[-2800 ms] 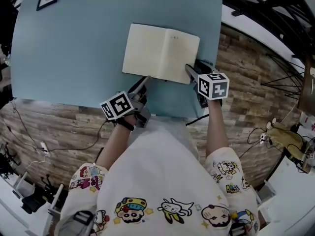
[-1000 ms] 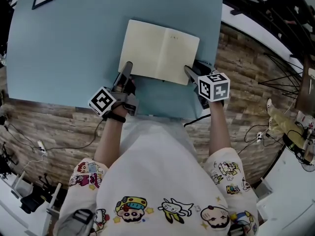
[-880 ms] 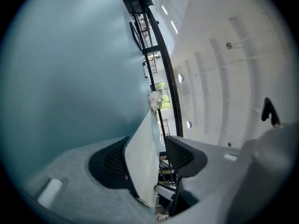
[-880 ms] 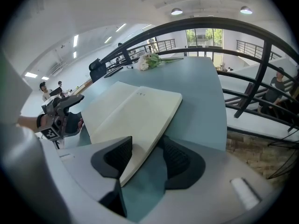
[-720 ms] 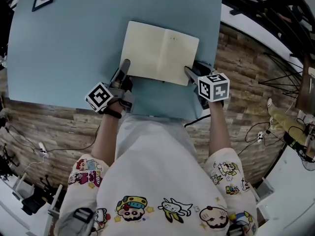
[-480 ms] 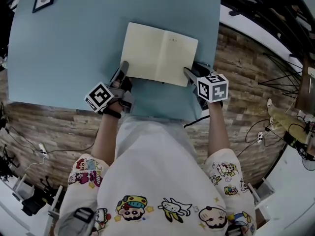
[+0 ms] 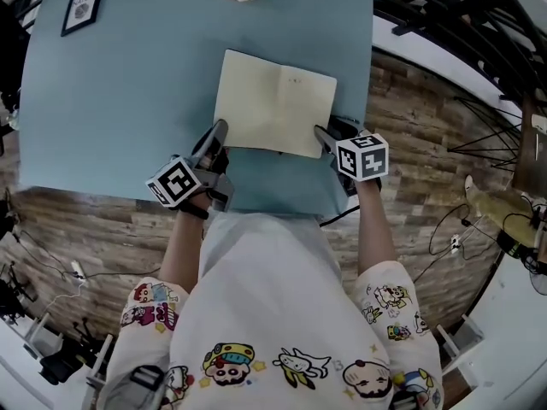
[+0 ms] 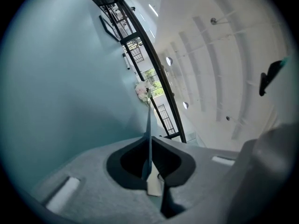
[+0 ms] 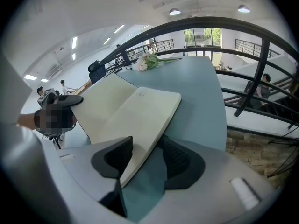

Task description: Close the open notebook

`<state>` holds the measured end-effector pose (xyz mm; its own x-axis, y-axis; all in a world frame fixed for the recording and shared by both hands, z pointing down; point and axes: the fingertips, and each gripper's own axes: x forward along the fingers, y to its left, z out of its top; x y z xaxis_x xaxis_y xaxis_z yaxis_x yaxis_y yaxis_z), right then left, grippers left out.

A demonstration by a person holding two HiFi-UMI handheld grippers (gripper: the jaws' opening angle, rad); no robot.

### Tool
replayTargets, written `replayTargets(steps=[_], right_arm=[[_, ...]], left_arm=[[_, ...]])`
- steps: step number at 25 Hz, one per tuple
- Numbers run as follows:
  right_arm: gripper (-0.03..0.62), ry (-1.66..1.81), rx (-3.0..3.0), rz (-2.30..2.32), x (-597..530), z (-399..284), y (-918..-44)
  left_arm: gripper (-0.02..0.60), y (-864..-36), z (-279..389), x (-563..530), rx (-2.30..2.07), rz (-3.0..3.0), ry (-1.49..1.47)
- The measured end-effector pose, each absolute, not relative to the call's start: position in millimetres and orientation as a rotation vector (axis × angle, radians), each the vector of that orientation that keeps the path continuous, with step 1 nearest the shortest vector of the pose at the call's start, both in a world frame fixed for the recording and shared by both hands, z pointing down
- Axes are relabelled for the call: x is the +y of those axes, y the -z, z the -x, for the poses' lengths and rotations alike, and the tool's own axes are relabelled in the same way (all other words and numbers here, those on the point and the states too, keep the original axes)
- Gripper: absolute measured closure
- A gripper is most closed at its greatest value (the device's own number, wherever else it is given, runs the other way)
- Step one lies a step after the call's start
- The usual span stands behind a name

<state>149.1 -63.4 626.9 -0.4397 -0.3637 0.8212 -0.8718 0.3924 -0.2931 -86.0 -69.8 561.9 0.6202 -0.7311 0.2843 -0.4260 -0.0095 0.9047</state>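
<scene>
Notebook [image 7: 275, 102]: lying open, pages up, on the blue counter [image 7: 120, 84] just in front of the person.
Left gripper [image 7: 218, 135]: its jaws have just been closing and are now clenching the notebook's thin lower-left edge; a second ago they were gaping beside it.
Right gripper [image 7: 325, 137]: staying put, jaws apart, straddling the lower-right corner without clamping it.

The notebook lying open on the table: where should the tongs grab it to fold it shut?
Its left half's thin outer edge, near corner, approached low from the person's side: the notebook lies flat on the table, so only an edge fits the tongs. The left tongs have just closed there.
</scene>
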Motion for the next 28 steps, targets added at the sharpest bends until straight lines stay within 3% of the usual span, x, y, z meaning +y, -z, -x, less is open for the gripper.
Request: replayTargets(steps=[13,28], right_arm=[[0.398,-0.997,-2.054,-1.117,-65,-152,-626],[0.416,-1.095,-2.118,-1.403,-50,-193,-590]], left_arm=[[0.538,-522,48,-63,-0.916,-1.857,0.155],[0.449,-495,-17,-52,-0.805,-1.987,0.049]])
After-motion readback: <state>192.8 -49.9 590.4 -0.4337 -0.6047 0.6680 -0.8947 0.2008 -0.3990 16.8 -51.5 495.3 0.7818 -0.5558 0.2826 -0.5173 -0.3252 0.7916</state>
